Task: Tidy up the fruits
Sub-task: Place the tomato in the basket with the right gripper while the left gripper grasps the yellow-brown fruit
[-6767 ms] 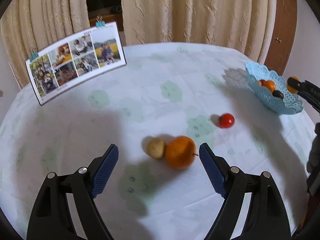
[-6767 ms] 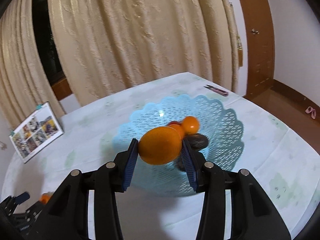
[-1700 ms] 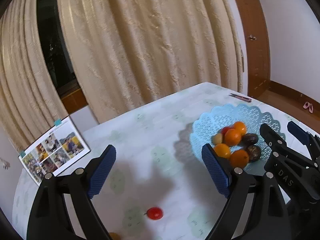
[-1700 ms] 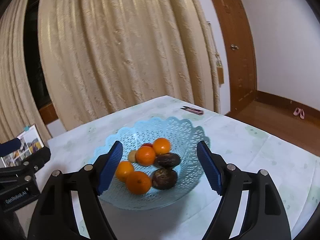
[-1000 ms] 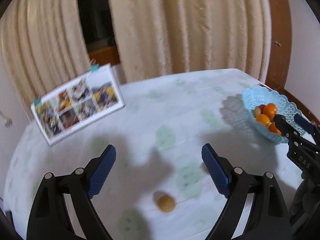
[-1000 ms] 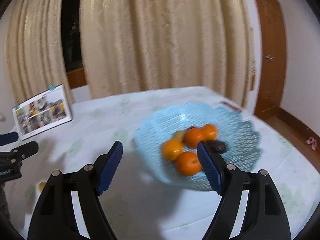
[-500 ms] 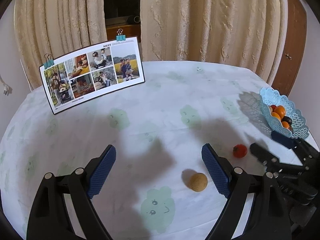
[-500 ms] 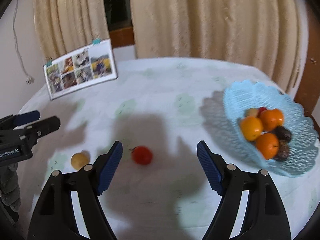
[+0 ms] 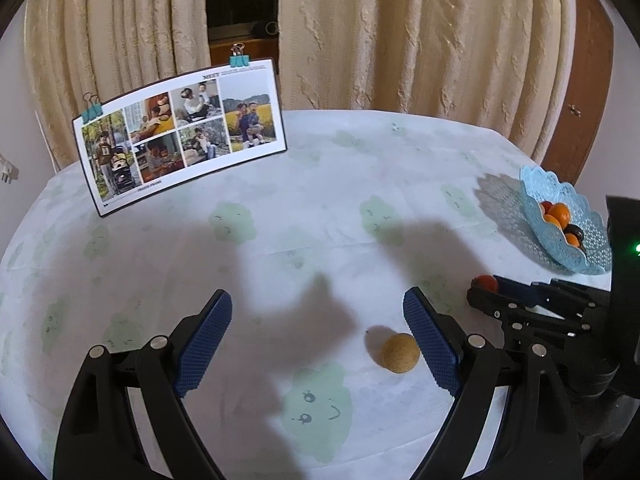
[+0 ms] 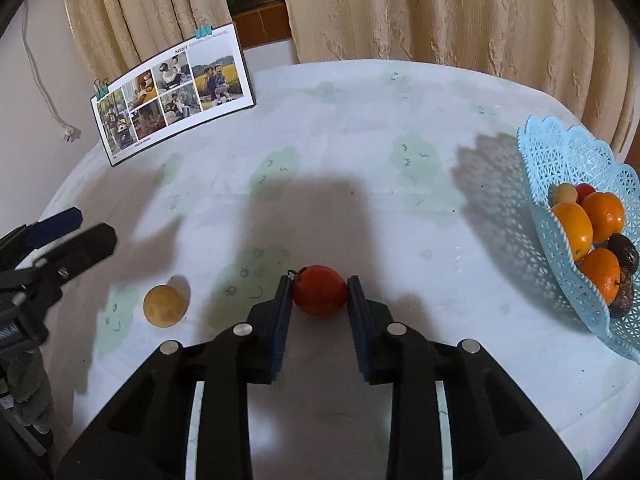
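Note:
A red tomato [image 10: 319, 290] lies on the table between the fingers of my right gripper [image 10: 319, 300], whose jaws have closed in around it and touch or nearly touch its sides. In the left wrist view the tomato [image 9: 485, 282] shows at the right gripper's tips [image 9: 490, 292]. A small tan round fruit [image 9: 399, 352] [image 10: 165, 305] lies on the table just inside the right finger of my open, empty left gripper [image 9: 318, 326]. The blue lattice basket [image 10: 576, 160] [image 9: 540, 196] at the right holds oranges [image 10: 604, 216] and dark fruits.
A photo calendar [image 9: 180, 132] [image 10: 172, 88] stands at the back left of the round table, which has a white cloth with green prints [image 10: 360, 128]. Beige curtains hang behind. The table edge curves close at the right, past the basket.
My right gripper has moved down onto the tomato and narrowed its jaws around it. My left gripper has come lower and closer to the tan fruit, still open.

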The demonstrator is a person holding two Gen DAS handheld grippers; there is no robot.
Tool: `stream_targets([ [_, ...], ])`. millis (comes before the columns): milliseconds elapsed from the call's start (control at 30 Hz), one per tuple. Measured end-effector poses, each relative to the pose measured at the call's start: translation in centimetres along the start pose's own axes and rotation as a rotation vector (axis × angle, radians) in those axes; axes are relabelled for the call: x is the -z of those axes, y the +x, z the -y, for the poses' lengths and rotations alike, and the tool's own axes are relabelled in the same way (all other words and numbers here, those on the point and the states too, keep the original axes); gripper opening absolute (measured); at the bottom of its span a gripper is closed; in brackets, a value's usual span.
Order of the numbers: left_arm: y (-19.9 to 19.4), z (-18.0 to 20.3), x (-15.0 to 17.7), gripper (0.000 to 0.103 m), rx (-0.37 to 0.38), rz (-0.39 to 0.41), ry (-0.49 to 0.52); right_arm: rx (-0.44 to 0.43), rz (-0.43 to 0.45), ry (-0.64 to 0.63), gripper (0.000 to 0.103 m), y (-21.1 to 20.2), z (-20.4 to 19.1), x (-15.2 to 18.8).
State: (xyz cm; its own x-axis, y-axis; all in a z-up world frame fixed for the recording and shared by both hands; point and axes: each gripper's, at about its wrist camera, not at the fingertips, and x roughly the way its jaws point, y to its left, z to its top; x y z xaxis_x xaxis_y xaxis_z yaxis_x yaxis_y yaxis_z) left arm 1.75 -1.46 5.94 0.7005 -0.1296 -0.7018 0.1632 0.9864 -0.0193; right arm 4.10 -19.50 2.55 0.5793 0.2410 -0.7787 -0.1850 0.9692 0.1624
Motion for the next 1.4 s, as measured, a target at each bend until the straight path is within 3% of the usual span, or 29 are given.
stream_targets([
  [400,1.4,2.2,1.1,0.083,0.067,-0.064,0.053,0.051,0.170,0.065,0.029,-6.2,3.2,-0.8],
  [700,3.2,3.8,2.1,0.059,0.104,-0.133,0.089,0.162,0.266,0.205,0.029,-9.9,9.1,-0.4],
  [900,4.1,4.1,2.2,0.044,0.101,-0.156,0.089,0.201,0.286,0.270,0.029,-10.9,12.1,0.2],
  [1067,4.1,4.2,2.0,0.026,0.109,-0.159,0.092,0.220,0.293,0.308,0.030,-11.2,13.6,0.8],
  [1200,3.4,5.2,1.5,0.026,0.122,-0.143,0.118,0.236,0.329,0.361,0.046,-12.1,14.8,1.7],
  [1400,1.6,7.3,-0.3,0.026,0.156,-0.082,0.155,0.300,0.388,0.438,0.047,-13.8,17.2,3.1],
])
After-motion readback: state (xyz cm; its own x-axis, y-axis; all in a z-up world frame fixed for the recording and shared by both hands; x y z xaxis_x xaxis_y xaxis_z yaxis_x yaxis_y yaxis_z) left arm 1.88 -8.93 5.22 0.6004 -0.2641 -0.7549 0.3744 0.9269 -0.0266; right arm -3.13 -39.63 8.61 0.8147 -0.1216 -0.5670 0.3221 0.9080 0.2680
